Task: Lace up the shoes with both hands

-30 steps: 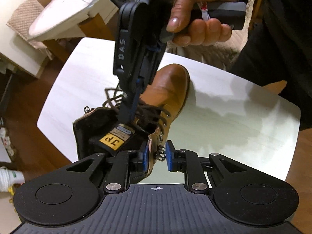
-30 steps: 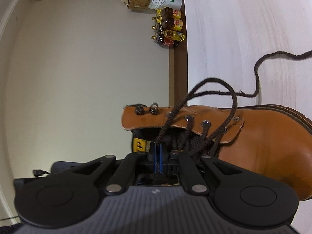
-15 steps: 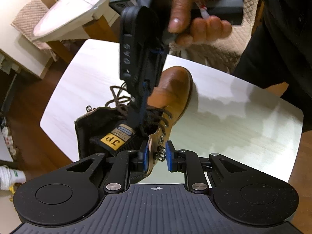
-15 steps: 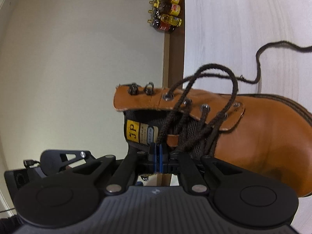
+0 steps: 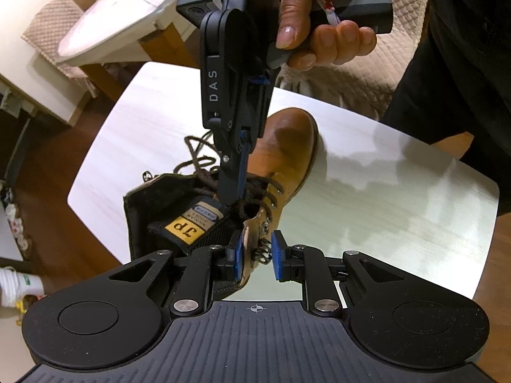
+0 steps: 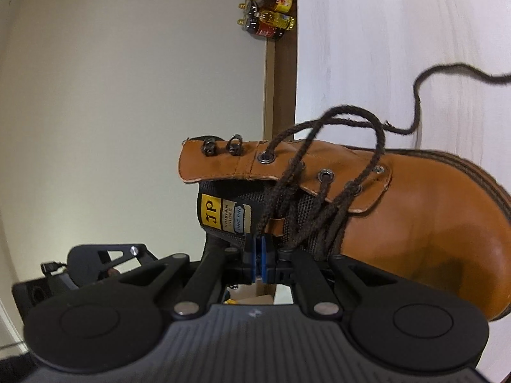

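Observation:
A tan leather boot (image 5: 287, 146) lies on the white table (image 5: 383, 191), its toe pointing away from my left gripper (image 5: 258, 255). That gripper is shut on the boot's eyelet flap (image 5: 252, 242), the metal hooks sitting between the blue pads. A hand holds my right gripper (image 5: 231, 199) above the boot, its fingers pointing down at the tongue. In the right wrist view the right gripper (image 6: 259, 249) is shut on the dark brown lace (image 6: 351, 118). The lace runs from the pads up through the eyelets of the boot (image 6: 415, 223), and its loose end trails over the table (image 6: 383, 32).
A person in dark clothing (image 5: 463, 63) stands at the table's far right. A second white table (image 5: 111, 16) and a quilted seat lie beyond. Several bottles (image 6: 271, 9) stand on the floor by the wall. The table edge runs just left of the boot.
The right gripper has tilted and drawn slightly back from the boot with the lace in it, so the tongue label shows in full. The left gripper has kept its hold.

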`<state>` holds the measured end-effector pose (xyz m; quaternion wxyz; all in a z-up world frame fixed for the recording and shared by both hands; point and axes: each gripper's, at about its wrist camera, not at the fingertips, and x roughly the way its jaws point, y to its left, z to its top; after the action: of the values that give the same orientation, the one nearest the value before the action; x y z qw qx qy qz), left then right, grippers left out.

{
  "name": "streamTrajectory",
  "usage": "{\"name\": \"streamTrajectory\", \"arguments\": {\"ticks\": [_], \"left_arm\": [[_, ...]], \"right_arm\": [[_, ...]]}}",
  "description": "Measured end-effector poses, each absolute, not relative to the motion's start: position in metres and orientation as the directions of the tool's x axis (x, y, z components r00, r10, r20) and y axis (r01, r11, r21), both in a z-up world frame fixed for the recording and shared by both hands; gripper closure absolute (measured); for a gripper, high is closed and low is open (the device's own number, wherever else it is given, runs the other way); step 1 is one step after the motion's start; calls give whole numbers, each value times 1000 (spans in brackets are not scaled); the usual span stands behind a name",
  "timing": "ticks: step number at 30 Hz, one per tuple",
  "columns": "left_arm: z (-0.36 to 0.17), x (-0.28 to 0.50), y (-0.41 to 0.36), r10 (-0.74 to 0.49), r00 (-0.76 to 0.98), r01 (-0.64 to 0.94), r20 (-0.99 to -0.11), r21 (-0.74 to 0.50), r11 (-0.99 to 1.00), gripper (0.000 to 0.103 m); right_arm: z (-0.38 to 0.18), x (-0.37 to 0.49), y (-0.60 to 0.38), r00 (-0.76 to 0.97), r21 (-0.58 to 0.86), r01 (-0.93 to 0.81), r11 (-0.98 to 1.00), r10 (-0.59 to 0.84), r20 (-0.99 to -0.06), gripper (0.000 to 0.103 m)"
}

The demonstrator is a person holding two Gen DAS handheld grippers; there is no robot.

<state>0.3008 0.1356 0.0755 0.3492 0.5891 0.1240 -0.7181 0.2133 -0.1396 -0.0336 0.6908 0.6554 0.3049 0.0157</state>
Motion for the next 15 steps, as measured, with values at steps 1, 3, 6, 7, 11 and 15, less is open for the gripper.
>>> {"name": "streamTrajectory", "arguments": {"ticks": [1, 3, 6, 7, 11, 15], "left_arm": [[76, 301, 136, -356, -62, 650, -932, 233, -724, 83], [76, 301, 136, -357, -63, 652, -932, 233, -722, 83], [77, 303, 136, -361, -64, 659, -930, 232, -715, 83], [77, 303, 136, -363, -64, 662, -930, 233, -712, 83], [77, 304, 135, -375, -60, 687, -925, 234, -688, 82], [84, 308, 136, -422, -47, 774, -906, 234, -588, 81]], "right_arm": [[-33, 213, -141, 814, 916, 378, 139, 422, -400, 99], [-33, 214, -143, 810, 916, 377, 139, 430, -399, 99], [-33, 223, -141, 795, 911, 378, 162, 447, -410, 99], [-32, 227, -139, 788, 910, 375, 177, 456, -413, 99], [-29, 237, -135, 771, 905, 363, 219, 475, -424, 99], [-19, 252, -123, 721, 869, 345, 355, 493, -488, 99]]}}
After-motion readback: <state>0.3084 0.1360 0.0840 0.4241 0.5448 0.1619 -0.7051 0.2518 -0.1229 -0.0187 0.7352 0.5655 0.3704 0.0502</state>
